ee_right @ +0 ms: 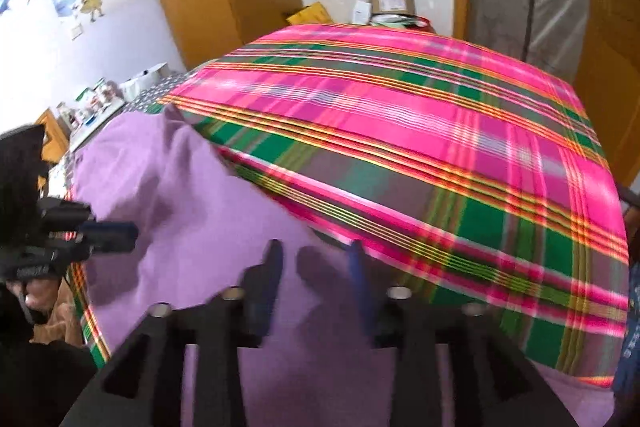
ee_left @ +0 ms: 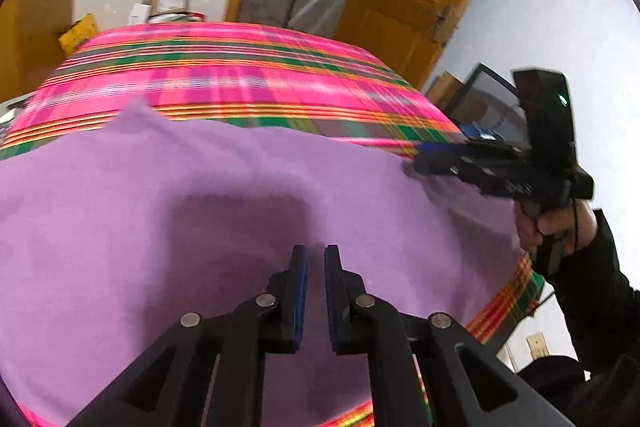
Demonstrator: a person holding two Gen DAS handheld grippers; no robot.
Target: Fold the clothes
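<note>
A: Quick look at your garment. The lilac cloth (ee_left: 248, 195) lies spread on the pink-green plaid cover (ee_left: 240, 75), plain, no print, soft matte fabric. In the left wrist view the far edge runs uneven w/ one corner poking up at far left; shallow creases near the right side.

B: And my hand-held grippers?

A: Your left hand-held gripper (ee_left: 316, 259) hangs over the cloth's middle, jaws nearly together, only a narrow slit btwn the blue pads, nothing in it. Your right hand-held gripper (ee_right: 316, 255) has jaws well apart, empty, at the cloth's edge where lilac meets plaid.

B: Is it folded at all?

A: Can't tell. In the right wrist view it's rumpled w/ long wrinkles toward its far left corner; the frame's blurred.
</note>
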